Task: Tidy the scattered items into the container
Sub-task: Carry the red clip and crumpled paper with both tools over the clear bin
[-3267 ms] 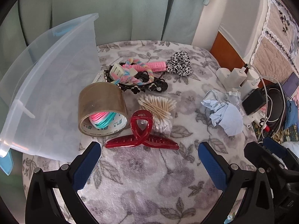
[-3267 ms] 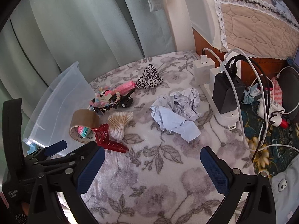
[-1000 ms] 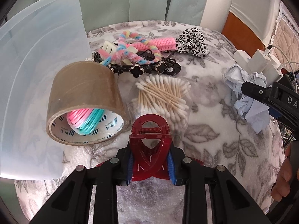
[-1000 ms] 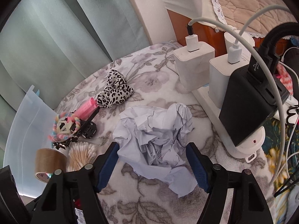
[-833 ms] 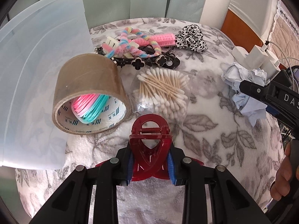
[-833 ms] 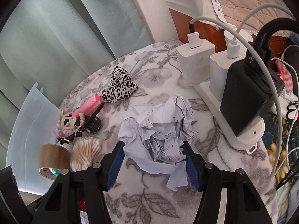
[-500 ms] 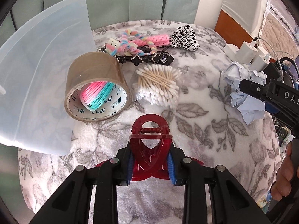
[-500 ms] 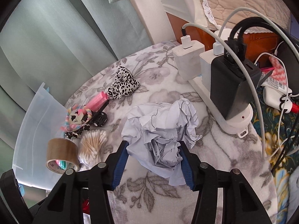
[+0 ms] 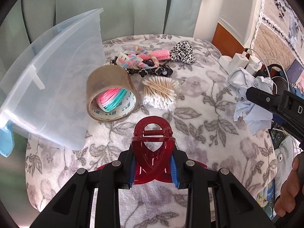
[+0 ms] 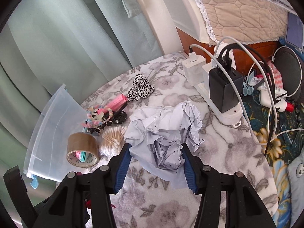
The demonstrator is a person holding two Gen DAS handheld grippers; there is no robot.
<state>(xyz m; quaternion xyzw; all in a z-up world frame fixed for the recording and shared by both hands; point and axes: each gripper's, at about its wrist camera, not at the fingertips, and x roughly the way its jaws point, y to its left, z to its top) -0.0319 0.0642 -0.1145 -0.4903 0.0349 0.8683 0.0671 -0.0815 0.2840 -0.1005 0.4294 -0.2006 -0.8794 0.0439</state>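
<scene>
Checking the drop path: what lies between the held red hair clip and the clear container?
Only bare floral blanket, seen in the left wrist view; the tape roll sits beside that stretch, behind it.

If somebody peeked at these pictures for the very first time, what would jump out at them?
Probably the shiny dark-red plastic hair claw clip, pinched in the left hand-held gripper above the grey-flowered fleece blanket. Next, the crumpled ball of pale blue paper squeezed in the right hand-held gripper. Behind them, a brown packing-tape roll lies beside the clear plastic storage bin.
</scene>
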